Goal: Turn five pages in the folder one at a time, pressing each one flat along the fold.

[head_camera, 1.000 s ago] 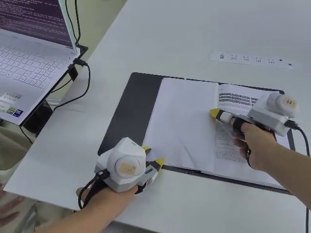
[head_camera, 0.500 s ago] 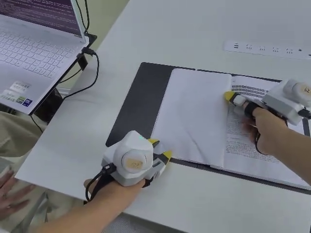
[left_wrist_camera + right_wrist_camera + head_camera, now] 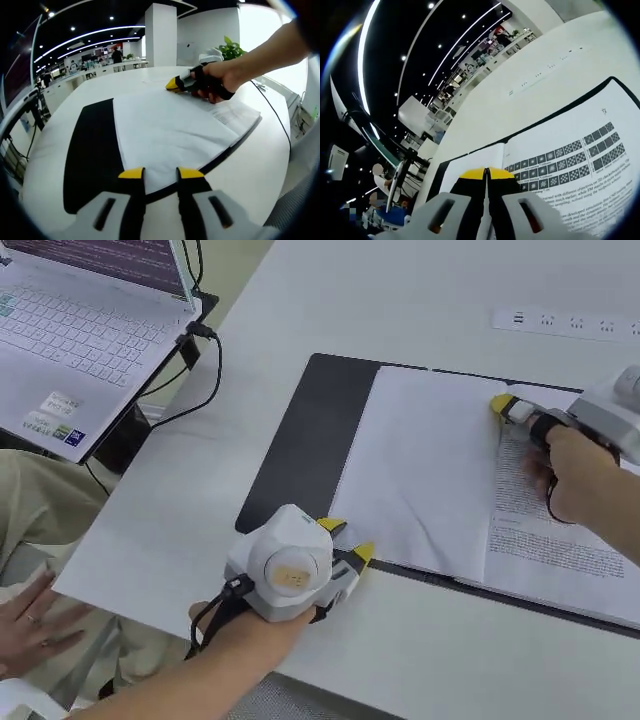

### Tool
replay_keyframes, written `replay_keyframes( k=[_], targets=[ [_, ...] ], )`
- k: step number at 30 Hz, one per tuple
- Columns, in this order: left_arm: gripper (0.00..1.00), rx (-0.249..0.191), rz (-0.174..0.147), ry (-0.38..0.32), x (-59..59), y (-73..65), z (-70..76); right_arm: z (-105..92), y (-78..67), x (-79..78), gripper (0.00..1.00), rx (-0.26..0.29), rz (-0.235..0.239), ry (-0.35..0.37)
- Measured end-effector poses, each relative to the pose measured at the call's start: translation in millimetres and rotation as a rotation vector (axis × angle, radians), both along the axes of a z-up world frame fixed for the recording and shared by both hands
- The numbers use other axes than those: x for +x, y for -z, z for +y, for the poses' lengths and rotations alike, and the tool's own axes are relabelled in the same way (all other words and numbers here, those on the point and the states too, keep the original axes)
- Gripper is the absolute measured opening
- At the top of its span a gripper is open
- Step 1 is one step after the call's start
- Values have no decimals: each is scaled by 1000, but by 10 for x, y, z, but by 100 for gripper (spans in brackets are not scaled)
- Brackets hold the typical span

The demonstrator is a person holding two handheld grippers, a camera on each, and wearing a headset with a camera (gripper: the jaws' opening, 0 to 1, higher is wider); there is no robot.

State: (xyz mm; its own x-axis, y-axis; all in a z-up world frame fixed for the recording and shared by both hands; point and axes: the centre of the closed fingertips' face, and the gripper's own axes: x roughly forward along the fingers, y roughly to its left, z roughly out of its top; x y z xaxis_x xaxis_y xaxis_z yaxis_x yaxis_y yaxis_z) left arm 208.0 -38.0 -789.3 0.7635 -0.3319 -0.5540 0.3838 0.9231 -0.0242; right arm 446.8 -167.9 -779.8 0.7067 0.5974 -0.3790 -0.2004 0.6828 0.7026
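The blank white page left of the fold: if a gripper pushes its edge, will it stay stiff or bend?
Probably floppy: the blank page is one thin sheet, so pushed edge-on it would likely buckle. It looks light and may lift near the fold, where the right gripper sits.

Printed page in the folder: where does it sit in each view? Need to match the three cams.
Head view: printed page at the right edge, with the right gripper at its top left.
Left gripper view: printed page right of centre, below the hand.
Right gripper view: printed page across the right half, above the shut jaws.
Shared landmark: the blank page adjoining it at the fold.
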Motion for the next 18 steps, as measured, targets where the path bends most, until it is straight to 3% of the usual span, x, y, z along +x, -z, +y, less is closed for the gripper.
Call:
replay_keyframes(
  k=[3,12,18],
  targets=[
    [23,-3,-1,-7,1,1,2,-25,0,120,0,1,-8,25],
    [23,-5,-5,-6,3,6,4,-43,-26,289,0,-9,-22,54],
    [23,-7,-6,-8,7,6,3,-47,-23,312,0,-23,-20,50]
  ],
)
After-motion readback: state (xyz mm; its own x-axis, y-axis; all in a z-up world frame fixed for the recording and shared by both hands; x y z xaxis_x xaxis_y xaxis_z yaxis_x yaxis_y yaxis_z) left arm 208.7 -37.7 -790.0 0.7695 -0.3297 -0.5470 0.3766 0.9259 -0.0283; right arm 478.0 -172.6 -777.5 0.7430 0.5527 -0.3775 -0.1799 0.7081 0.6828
